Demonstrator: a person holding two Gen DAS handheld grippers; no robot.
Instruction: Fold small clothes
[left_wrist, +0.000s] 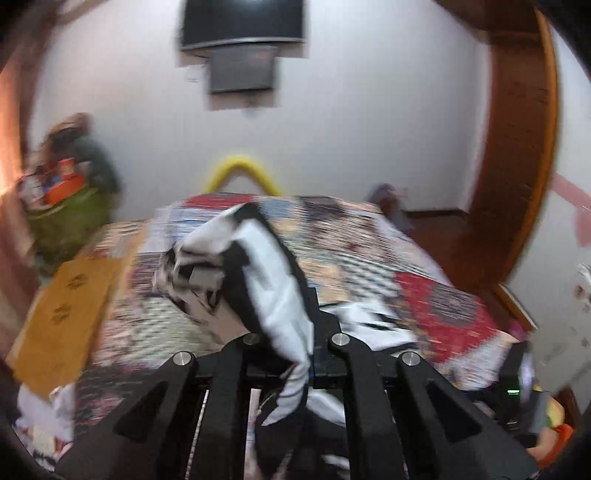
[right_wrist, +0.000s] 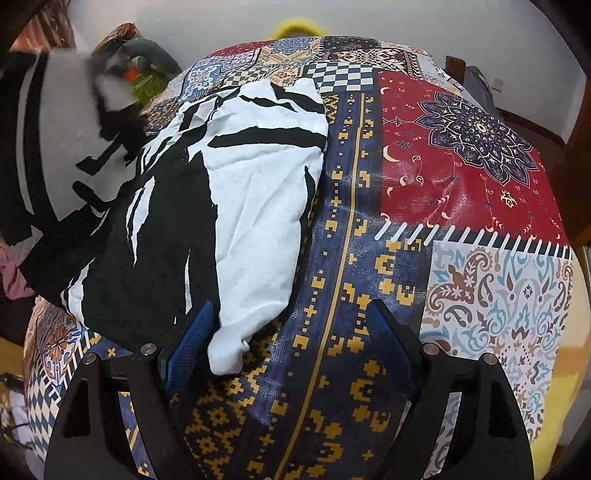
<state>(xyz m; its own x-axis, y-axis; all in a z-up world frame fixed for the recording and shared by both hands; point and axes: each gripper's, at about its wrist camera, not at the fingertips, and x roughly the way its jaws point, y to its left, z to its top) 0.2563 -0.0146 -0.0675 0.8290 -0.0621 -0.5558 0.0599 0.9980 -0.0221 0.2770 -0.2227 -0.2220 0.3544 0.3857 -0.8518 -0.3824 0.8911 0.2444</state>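
One patchwork-patterned cloth-covered table (right_wrist: 369, 221), with red, navy, checkered and paisley panels, fills most of both views. On it lies one white cotton garment with bold black brush-stroke print (right_wrist: 236, 184), crumpled on the table's left part in the right wrist view; one end of it is lifted off the surface and drapes across the left gripper (left_wrist: 295, 354), whose black fingers are closed together on a bunched fold of the fabric, the rest hanging forward and down, blurred. The right gripper (right_wrist: 288, 343) hovers just above the table with its two blue-padded fingers (right_wrist: 192, 339) spread wide, holding nothing; the garment's lower white corner lies just beside the left pad. One flat tan cardboard sheet (left_wrist: 66, 310) rests at the table's left edge in the left wrist view. Beyond it one green bag (left_wrist: 70, 218) holds orange and red packages, too blurred to count. One dark screen (left_wrist: 242, 26) hangs on the white wall.
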